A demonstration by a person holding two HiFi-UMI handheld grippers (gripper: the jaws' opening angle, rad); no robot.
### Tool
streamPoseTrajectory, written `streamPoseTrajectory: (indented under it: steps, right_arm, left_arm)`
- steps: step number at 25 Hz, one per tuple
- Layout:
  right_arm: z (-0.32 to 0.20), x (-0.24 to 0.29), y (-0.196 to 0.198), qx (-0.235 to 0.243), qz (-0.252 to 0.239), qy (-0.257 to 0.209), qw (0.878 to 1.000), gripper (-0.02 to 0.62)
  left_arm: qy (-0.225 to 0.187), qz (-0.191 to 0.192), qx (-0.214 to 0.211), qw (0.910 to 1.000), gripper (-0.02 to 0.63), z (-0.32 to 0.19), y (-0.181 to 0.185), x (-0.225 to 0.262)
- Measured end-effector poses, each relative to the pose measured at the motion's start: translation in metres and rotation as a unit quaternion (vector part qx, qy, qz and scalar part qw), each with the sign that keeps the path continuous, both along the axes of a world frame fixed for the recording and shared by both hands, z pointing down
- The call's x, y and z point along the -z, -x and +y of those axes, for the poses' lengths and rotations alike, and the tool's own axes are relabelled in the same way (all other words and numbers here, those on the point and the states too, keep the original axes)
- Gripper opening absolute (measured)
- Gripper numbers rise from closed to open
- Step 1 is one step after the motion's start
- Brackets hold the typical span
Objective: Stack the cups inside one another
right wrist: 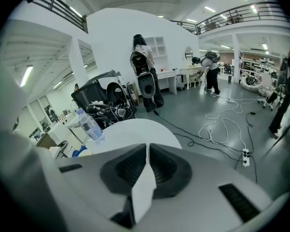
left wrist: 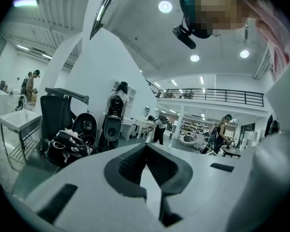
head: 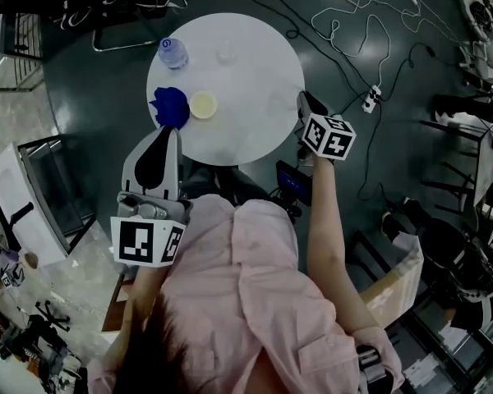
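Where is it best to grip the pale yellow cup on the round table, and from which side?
The pale yellow cup stands upright, mouth open, and a blue object crowds its left side; probably pinch its rim from above, or come from the right.

Head view: dim, bluish cast, the white table (head: 255, 72) its brightest patch. Both gripper views: strong fisheye bending toward black rounded corners — ceiling lamps (left wrist: 165, 6) glare overhead; nearest foreground soft, the far hall sharper.
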State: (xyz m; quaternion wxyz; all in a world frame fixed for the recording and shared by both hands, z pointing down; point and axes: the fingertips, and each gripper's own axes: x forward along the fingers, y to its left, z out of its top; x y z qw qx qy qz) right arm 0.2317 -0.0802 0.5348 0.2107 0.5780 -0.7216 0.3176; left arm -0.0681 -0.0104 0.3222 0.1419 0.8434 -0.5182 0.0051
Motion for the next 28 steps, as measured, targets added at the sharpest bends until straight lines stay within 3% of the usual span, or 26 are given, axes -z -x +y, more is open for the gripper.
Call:
streamPoseTrajectory:
  steps: [19, 28]
  right_arm:
    - [-0.012, 0.035, 0.084, 0.053, -0.023, -0.029, 0.998, 0.041]
    - [-0.018, 0.055, 0.104, 0.077, -0.025, -0.047, 0.996, 0.041]
  left_arm:
    - [-0.019, 0.01, 0.001, 0.9998, 0.015, -0.011, 0.017, 0.005]
    - [-0.027, 0.013, 0.004, 0.9995, 0.015, -0.014, 0.023, 0.01]
